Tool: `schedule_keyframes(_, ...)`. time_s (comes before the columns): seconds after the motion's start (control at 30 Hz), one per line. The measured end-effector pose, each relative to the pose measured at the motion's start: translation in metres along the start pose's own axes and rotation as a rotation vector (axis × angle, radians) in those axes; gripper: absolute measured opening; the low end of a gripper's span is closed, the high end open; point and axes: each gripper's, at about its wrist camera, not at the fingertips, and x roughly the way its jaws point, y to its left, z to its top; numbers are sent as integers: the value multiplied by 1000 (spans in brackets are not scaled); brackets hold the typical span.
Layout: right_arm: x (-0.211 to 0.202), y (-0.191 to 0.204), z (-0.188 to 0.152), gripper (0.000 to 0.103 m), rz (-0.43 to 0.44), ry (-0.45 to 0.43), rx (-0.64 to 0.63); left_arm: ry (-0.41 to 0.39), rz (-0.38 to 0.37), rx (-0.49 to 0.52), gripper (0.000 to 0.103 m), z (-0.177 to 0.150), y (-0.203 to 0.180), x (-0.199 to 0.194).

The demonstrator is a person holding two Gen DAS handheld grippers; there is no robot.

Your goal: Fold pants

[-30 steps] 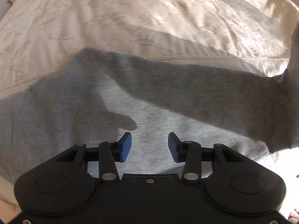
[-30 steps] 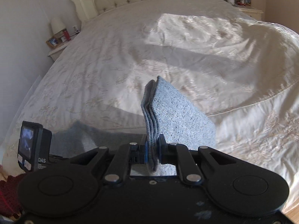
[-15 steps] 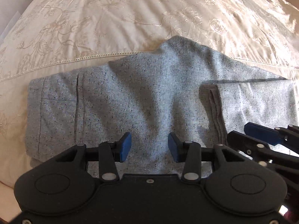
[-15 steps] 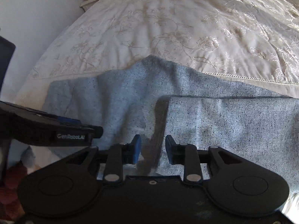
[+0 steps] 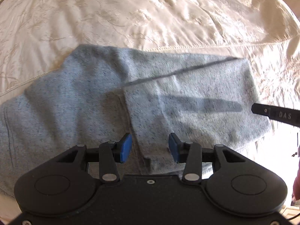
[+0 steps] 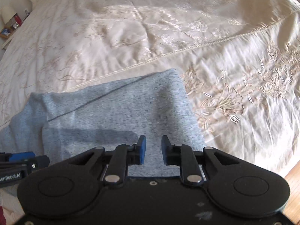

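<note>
Covering everything, cream embroidered bedspread point(image 6: 150, 37) under pants point(image 5: 93, 103)

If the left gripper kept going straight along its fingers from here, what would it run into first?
Most likely the grey pants: the open left gripper points at the hem edge of the folded-over leg, which lies between its fingers. Nothing else shows in that line; how far above the cloth it sits is unclear.

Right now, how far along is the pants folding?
One fold looks done: the leg end of the grey pants lies doubled back over the middle, on the cream bedspread. Nothing is in hand; the left gripper and right gripper are both open above the cloth. Probably another fold remains.
</note>
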Motion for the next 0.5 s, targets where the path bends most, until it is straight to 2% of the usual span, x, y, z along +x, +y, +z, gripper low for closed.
schedule_keyframes(0.13, 20, -9, -14, 19, -24, 93, -38, 69, 39, -4, 53, -24, -4, 18)
schedule_keyframes(0.27, 11, -1, -19, 20, -23, 83, -98, 65, 26, -96, 56, -34, 12, 9)
schedule_keyframes(0.37, -8, 15, -16, 20, 56, 43, -137, 27, 41, -175, 55, -39, 30, -9)
schedule_keyframes(0.5, -21, 60, -20, 20, 184, 21, -299, -24, 137, -278, 54, -51, 62, -34)
